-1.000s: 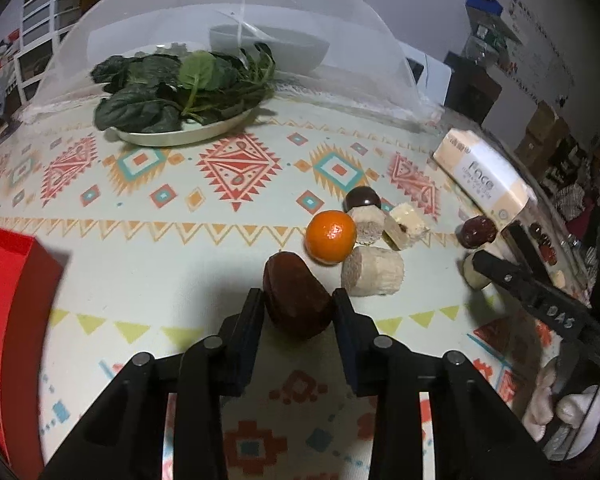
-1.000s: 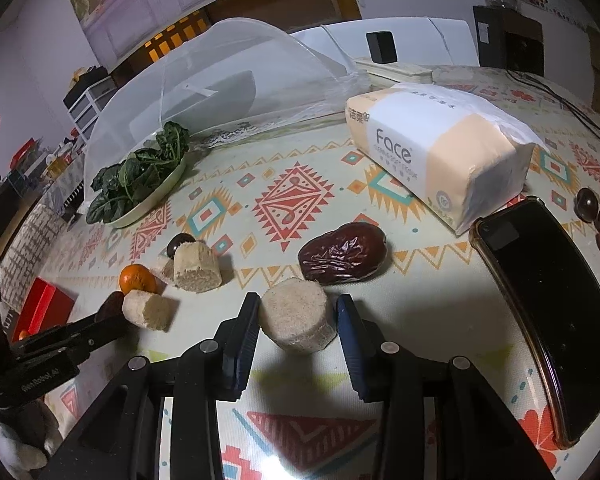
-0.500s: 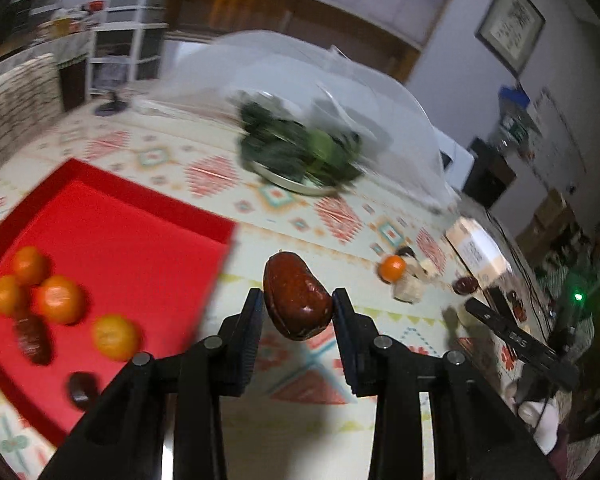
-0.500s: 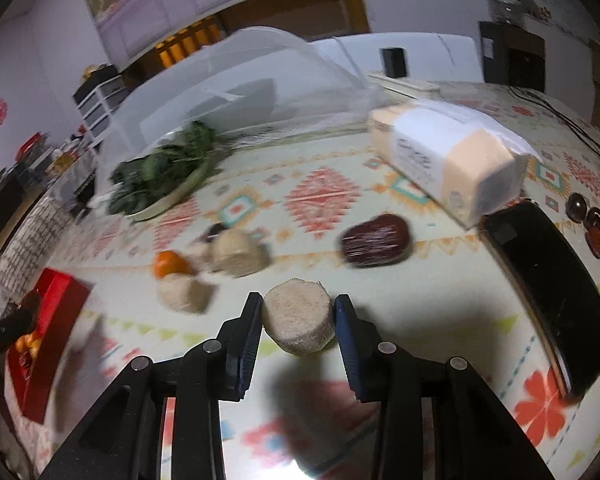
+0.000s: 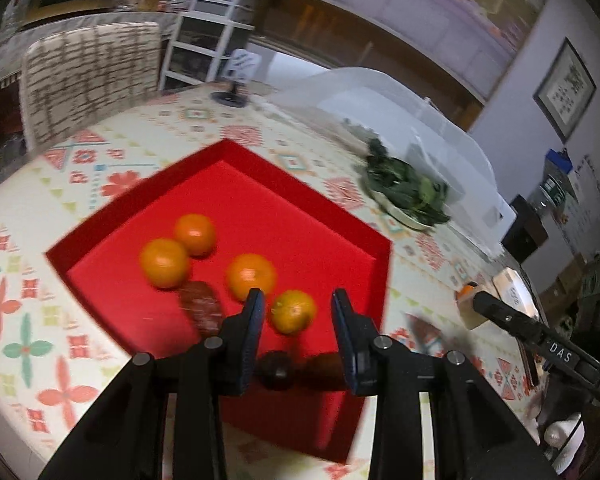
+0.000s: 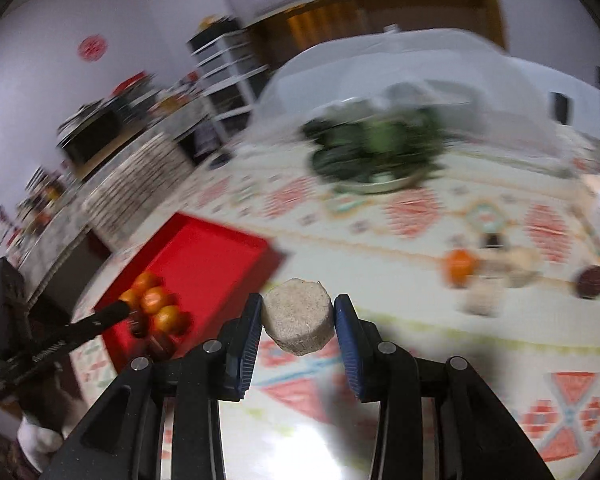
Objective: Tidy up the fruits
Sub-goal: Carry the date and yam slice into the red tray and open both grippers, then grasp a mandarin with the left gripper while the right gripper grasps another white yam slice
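My left gripper [image 5: 297, 310] is open and empty above the near corner of the red tray [image 5: 228, 184]. The tray holds several oranges [image 5: 164, 263], a red date [image 5: 201, 303], a dark round fruit [image 5: 276, 365] and the brown date [image 5: 324, 364] lying just below my fingers. My right gripper [image 6: 298, 322] is shut on a beige cut cylinder piece [image 6: 298, 322], held above the tablecloth to the right of the tray [image 6: 204, 256]. An orange [image 6: 460, 267], beige pieces [image 6: 482, 298] and a dark date [image 6: 591, 280] lie on the table at the right.
A plate of green leaves [image 5: 408, 196] sits under a clear mesh cover [image 5: 400, 104] at the back. A tissue pack [image 5: 514, 288] lies at the right. A chair [image 5: 88, 76] stands beyond the table's far left edge.
My left gripper swung over the red tray, opened and let the brown date drop into it. My right gripper lifted the beige piece and moved left toward the tray.
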`<act>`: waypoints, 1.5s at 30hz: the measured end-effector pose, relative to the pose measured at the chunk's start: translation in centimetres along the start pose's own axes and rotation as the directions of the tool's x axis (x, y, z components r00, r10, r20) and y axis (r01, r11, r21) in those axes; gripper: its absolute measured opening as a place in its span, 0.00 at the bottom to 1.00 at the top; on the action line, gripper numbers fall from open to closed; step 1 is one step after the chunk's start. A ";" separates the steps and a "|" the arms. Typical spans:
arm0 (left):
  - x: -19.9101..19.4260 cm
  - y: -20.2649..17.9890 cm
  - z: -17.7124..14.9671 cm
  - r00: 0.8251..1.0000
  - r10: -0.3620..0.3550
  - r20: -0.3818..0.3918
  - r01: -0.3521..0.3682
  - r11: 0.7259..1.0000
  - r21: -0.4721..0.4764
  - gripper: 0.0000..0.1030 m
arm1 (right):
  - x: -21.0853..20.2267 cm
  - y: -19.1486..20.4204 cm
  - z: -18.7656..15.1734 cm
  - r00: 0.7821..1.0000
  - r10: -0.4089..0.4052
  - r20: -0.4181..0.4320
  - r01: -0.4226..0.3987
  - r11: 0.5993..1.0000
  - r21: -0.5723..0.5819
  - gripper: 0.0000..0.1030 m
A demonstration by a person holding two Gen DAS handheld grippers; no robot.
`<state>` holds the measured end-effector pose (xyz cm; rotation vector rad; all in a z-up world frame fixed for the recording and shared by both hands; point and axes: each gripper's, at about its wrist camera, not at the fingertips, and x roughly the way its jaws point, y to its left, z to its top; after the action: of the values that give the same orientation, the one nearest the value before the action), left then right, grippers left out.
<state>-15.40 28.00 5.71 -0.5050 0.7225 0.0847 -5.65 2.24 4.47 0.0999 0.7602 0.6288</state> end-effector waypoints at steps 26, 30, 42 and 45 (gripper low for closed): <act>-2.5 3.5 1.4 0.998 0.015 0.066 -0.011 0.998 -0.057 0.81 | 8.1 8.3 1.6 0.996 0.017 -0.089 -0.024 0.997 -0.079 0.48; -3.0 1.5 1.2 0.995 0.036 0.094 -0.034 0.999 -0.016 0.88 | 5.7 6.0 1.2 0.999 -0.004 -0.052 0.002 0.999 -0.052 0.49; -1.0 -7.0 -1.3 0.995 -0.091 -0.046 0.097 0.984 0.146 0.88 | -3.7 -8.2 -2.6 0.971 -0.240 0.006 0.239 0.969 0.058 0.50; 0.4 -9.2 -2.4 0.986 -0.130 -0.104 0.147 0.974 0.174 0.88 | -5.0 -11.8 -3.1 0.958 -0.287 -0.002 0.285 0.951 0.120 0.50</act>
<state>-14.32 18.75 7.78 -0.3857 0.7744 -0.1347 -4.66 -10.67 1.67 0.1013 0.7799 0.3061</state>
